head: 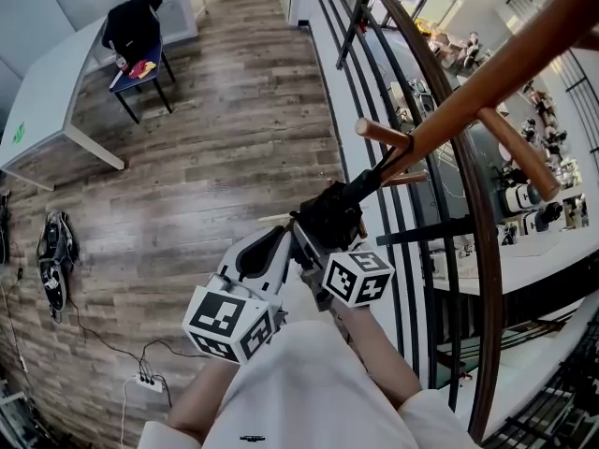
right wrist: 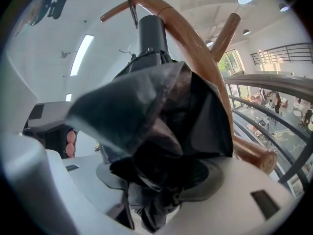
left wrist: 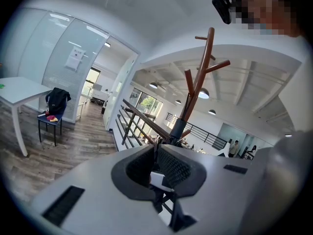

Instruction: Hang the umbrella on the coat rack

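Pegs [head: 384,135], railing [head: 426,231], perhaps close ahead.

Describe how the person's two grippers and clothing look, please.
The left gripper and the right gripper are both light grey plastic, with broad flat fingers and black textured pads. A white cube with black square markers sits on each: left cube, right cube. The person wears a white top; the forearms are uncovered.
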`<state>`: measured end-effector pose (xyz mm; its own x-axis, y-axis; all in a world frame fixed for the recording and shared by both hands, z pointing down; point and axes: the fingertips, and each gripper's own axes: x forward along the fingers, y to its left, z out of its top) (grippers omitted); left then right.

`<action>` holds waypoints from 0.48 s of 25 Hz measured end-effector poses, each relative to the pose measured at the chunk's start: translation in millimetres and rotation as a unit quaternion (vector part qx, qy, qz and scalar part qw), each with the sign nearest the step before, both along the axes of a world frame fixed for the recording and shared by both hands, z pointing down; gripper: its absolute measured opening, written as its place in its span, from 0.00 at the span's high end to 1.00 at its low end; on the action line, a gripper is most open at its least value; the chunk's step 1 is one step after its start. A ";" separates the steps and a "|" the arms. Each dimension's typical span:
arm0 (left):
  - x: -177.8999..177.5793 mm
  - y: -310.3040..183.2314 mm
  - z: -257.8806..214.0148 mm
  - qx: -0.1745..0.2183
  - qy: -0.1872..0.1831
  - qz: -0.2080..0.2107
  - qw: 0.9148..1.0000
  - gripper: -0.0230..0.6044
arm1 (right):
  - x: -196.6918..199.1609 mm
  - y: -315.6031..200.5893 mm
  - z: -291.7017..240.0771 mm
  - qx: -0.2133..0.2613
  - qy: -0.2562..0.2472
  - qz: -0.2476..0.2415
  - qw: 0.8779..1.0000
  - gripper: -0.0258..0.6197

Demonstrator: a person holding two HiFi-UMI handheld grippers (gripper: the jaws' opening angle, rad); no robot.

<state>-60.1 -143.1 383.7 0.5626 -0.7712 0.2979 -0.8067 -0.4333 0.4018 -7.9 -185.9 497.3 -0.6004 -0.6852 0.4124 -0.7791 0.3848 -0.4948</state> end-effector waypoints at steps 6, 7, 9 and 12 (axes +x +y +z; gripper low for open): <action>-5.0 5.2 5.6 0.000 0.002 0.000 1.000 0.90 | -1.8 -5.0 5.3 -0.031 -0.029 0.044 0.998 0.53; -4.7 4.4 5.5 0.000 0.002 0.000 1.000 0.90 | 0.1 -6.3 5.6 -0.040 -0.032 0.053 0.997 0.52; -5.2 3.5 5.4 0.001 0.002 -0.002 1.000 0.90 | 3.4 -6.4 6.1 -0.056 -0.040 0.070 0.995 0.52; -7.9 4.9 5.0 0.002 0.002 -0.005 1.000 0.90 | 4.4 -1.3 5.2 -0.075 -0.057 0.088 0.992 0.51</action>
